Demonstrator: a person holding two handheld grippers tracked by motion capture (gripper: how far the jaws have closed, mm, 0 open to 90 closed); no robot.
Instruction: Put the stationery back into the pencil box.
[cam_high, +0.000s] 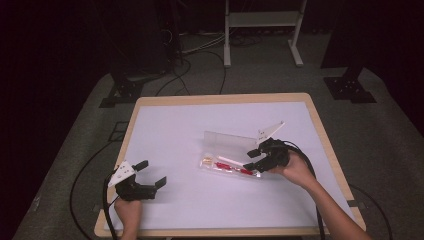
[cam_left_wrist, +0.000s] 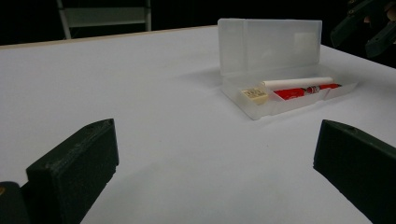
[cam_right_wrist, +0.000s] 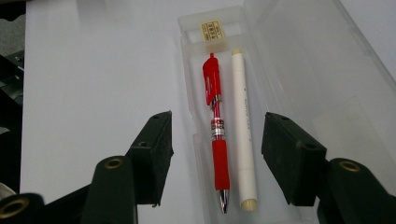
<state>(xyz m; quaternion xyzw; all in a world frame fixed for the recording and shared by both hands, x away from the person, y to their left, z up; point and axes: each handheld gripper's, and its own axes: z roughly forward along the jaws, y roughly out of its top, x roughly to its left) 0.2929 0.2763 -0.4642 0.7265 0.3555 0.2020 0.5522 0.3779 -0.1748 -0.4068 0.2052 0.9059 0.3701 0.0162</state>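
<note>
A clear plastic pencil case (cam_high: 227, 165) (cam_left_wrist: 289, 100) (cam_right_wrist: 196, 70) lies open in the middle of the white table, its lid (cam_high: 227, 138) (cam_left_wrist: 271, 44) (cam_right_wrist: 317, 70) standing up behind it. Inside are a red pen (cam_high: 235, 168) (cam_left_wrist: 303, 90) (cam_right_wrist: 217, 126), a white pen (cam_high: 230, 160) (cam_left_wrist: 296, 82) (cam_right_wrist: 243, 126) and a small eraser (cam_high: 207, 160) (cam_left_wrist: 254, 94) (cam_right_wrist: 212, 31). My right gripper (cam_high: 253, 159) (cam_right_wrist: 217, 154) is open and hovers over the case's right end, jaws on either side of the pens. My left gripper (cam_high: 151, 173) (cam_left_wrist: 215, 163) is open near the front left, holding nothing.
The white mat (cam_high: 180, 130) covers a wooden table (cam_high: 220, 98). Cables (cam_high: 85, 170) trail off the left and right edges. A white metal frame (cam_high: 262, 30) and black stands (cam_high: 125, 85) are on the floor beyond the far edge.
</note>
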